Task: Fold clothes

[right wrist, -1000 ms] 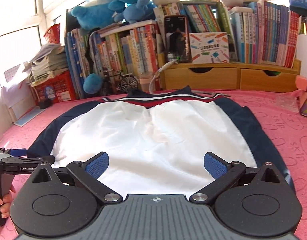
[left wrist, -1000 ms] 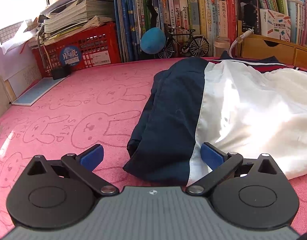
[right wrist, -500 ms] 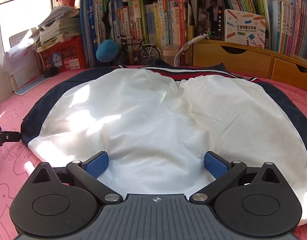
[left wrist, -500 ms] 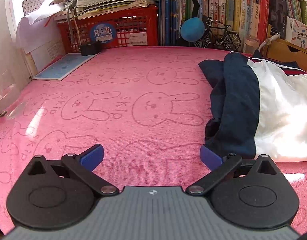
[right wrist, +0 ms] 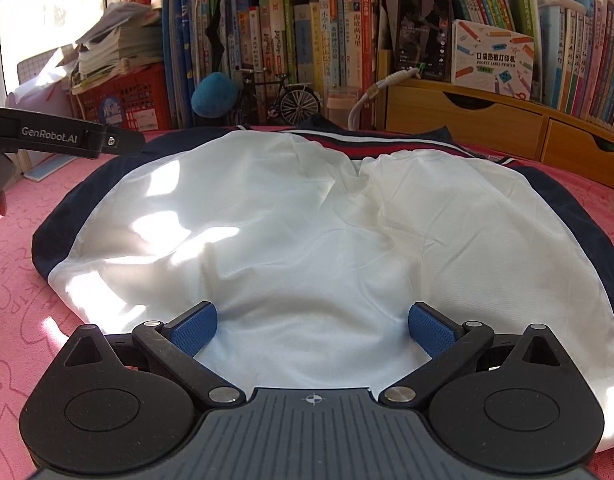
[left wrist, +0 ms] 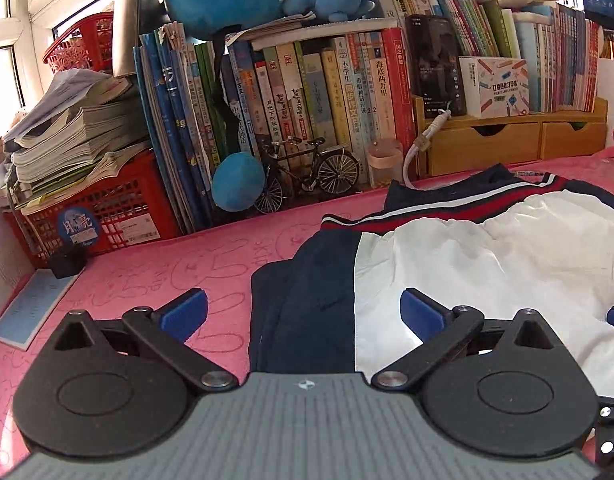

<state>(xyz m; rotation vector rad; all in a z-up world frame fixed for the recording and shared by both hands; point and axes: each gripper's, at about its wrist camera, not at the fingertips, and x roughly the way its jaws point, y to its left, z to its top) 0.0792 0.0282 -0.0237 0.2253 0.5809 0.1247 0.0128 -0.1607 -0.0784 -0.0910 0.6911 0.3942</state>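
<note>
A white jacket with navy sleeves and a red-striped collar [right wrist: 315, 216] lies flat on the pink rabbit-print cloth [right wrist: 15, 248]. In the left wrist view the jacket [left wrist: 487, 256] shows with its navy left sleeve [left wrist: 307, 292] folded along the edge. My left gripper [left wrist: 303, 312] is open and empty, above that navy sleeve. My right gripper [right wrist: 313, 328] is open and empty, over the jacket's white near hem. The left gripper's arm also shows at the left edge of the right wrist view [right wrist: 67, 138].
Books line the back wall [left wrist: 327, 96]. A red basket with stacked papers [left wrist: 95, 216] stands at the back left. A model bicycle [left wrist: 307, 172], a blue plush ball [left wrist: 237, 176] and wooden drawers [left wrist: 507, 140] stand behind the jacket. A blue notebook [left wrist: 31, 308] lies at left.
My left gripper has swung from the bare cloth back to the right, over the navy sleeve. My right gripper has moved in closer and lower over the white hem. Both stay open.
</note>
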